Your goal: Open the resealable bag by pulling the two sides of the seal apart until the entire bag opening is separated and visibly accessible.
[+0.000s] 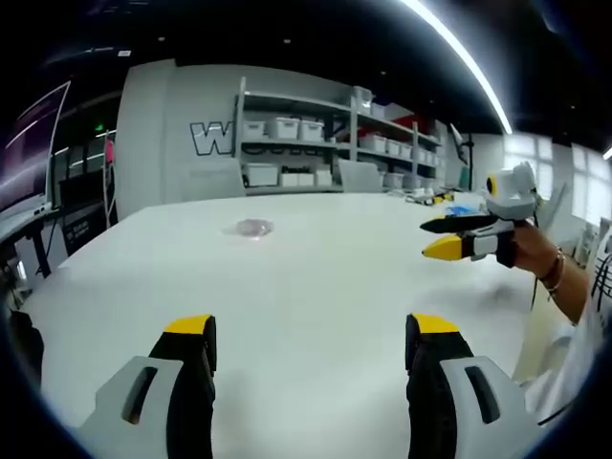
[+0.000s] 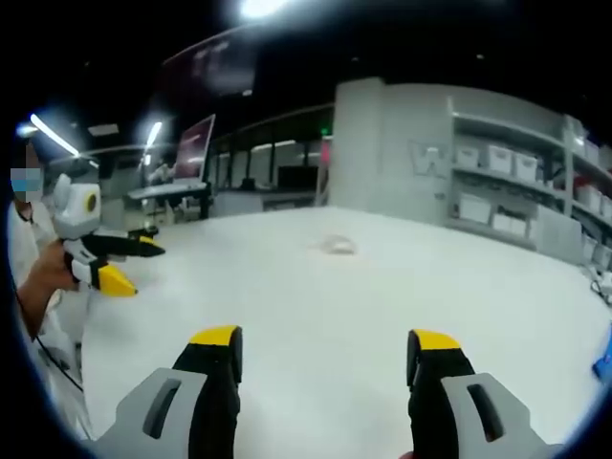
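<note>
Both jaw pairs spread wide and empty — left gripper (image 1: 311,344) and right gripper (image 2: 325,359) hovering over the white table (image 1: 306,287), well apart from the bag (image 1: 252,228), lying flat and small far across the top, toward the shelves (image 1: 316,143). Likely trouble ahead: thin clear film sliding or lifting whole when pinched, or one side of the seal slipping from a jaw — hence only a partial opening. Hard to make out: seal edge, its direction, any contents; too small, too blurred.
</note>
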### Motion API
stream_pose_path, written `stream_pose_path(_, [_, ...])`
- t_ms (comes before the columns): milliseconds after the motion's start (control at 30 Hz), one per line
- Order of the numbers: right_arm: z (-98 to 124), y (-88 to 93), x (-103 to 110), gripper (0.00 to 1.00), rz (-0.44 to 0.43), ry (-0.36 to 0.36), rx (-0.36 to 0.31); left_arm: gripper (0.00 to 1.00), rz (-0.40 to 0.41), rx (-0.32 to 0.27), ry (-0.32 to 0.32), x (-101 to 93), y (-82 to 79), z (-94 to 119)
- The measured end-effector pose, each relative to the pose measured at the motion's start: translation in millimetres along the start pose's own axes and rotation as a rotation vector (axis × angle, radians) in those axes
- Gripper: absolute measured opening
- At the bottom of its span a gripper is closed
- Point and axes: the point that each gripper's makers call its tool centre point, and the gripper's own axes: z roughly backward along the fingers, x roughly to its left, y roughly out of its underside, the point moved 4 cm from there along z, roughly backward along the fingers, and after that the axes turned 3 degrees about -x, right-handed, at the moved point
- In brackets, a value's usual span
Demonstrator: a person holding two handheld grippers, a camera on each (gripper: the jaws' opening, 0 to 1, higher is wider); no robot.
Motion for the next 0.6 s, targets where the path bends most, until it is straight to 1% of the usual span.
stream_pose_path(467, [-15, -3.8, -3, 0.68, 0.032, -0.009, 0.016, 0.8, 0.009, -0.006, -0.002, 4.2, 1.3, 2])
stream_pose_path(600, [-20, -8.2, -3, 0.68, 0.042, -0.015, 0.016, 0.8, 0.01, -0.005, -0.004, 5.2, 1.8, 1])
